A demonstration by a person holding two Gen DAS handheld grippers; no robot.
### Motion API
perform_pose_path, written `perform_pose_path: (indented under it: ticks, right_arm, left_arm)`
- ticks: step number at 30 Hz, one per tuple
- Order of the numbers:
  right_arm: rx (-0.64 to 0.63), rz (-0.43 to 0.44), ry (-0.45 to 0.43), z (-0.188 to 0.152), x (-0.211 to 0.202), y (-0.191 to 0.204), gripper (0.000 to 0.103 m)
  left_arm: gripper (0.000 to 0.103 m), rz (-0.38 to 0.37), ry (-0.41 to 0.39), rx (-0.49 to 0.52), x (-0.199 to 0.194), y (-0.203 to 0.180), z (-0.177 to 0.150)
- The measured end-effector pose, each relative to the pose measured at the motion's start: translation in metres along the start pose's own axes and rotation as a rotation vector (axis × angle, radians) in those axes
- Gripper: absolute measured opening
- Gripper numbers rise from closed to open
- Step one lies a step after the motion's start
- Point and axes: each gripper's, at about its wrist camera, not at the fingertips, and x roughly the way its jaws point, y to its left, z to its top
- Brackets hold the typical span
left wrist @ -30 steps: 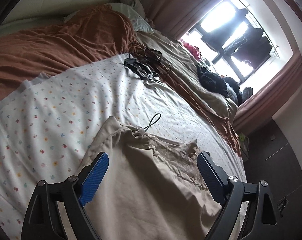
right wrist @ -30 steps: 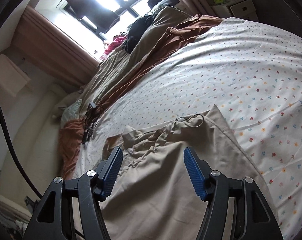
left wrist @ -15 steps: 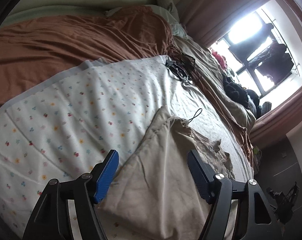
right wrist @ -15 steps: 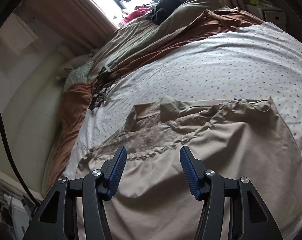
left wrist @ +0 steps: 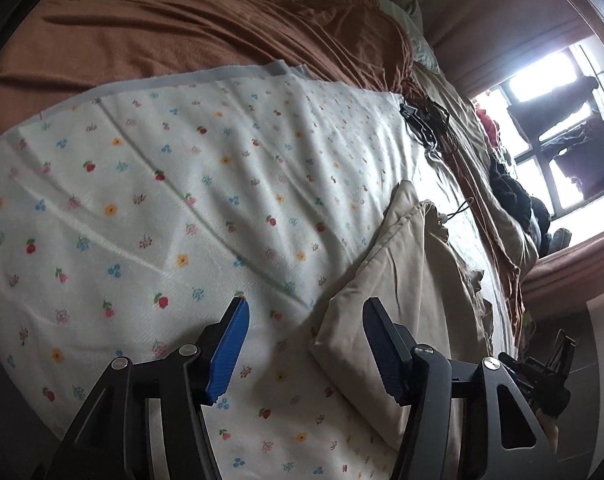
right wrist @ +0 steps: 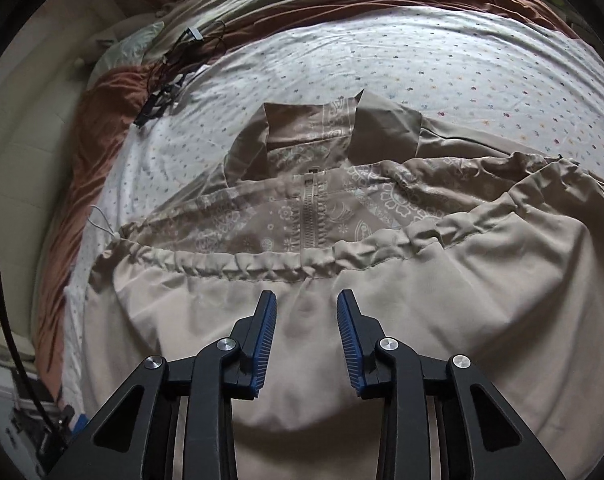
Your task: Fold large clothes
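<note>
A large beige jacket (right wrist: 442, 280) lies folded on the flower-print sheet (right wrist: 382, 52), its patterned lining and zipper (right wrist: 310, 216) showing above a gathered drawstring hem. My right gripper (right wrist: 306, 300) is open and empty, low over the plain beige fabric just below the hem. In the left wrist view the jacket (left wrist: 414, 276) lies to the right, its folded corner near my right finger. My left gripper (left wrist: 305, 312) is open and empty above the sheet (left wrist: 161, 200), beside the jacket's left edge.
A rust-brown blanket (left wrist: 181, 32) covers the bed's far side. A tangle of black cables (left wrist: 424, 120) lies at the sheet's far corner, also in the right wrist view (right wrist: 161, 96). Dark clothes (left wrist: 514, 196) are piled by the bright window. The bed edge and dark floor are at right.
My left gripper has swung left off the jacket to over the bare sheet. My right gripper has moved forward over the jacket, towards the hem, and its jaws have narrowed.
</note>
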Motion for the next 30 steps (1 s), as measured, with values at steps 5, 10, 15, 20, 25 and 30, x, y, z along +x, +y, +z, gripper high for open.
perform_pose_path:
  ticks: [5, 10, 15, 20, 25, 30]
  right_arm:
    - [-0.018, -0.044, 0.058, 0.006, 0.034, 0.006, 0.032]
    - [-0.065, -0.093, 0.048, 0.012, 0.056, 0.007, 0.012]
    - [-0.058, -0.045, -0.006, 0.024, 0.046, 0.003, 0.002]
    - [-0.043, -0.037, -0.060, 0.036, 0.034, 0.002, 0.002]
    - [-0.041, -0.057, -0.040, 0.037, 0.052, -0.001, 0.002]
    - [-0.042, -0.052, -0.037, 0.040, 0.061, -0.002, 0.002]
  left_arm:
    - [0.057, -0.015, 0.020, -0.033, 0.004, 0.002, -0.009]
    - [0.057, -0.022, 0.030, -0.036, 0.007, -0.002, -0.013]
    - [0.057, -0.012, 0.036, -0.025, 0.011, -0.009, -0.015]
    - [0.057, -0.044, 0.062, -0.039, 0.013, -0.015, -0.017]
    - [0.057, -0.082, 0.116, -0.089, 0.023, -0.016, -0.022]
    - [0.057, -0.102, 0.113, -0.116, 0.035, -0.016, -0.021]
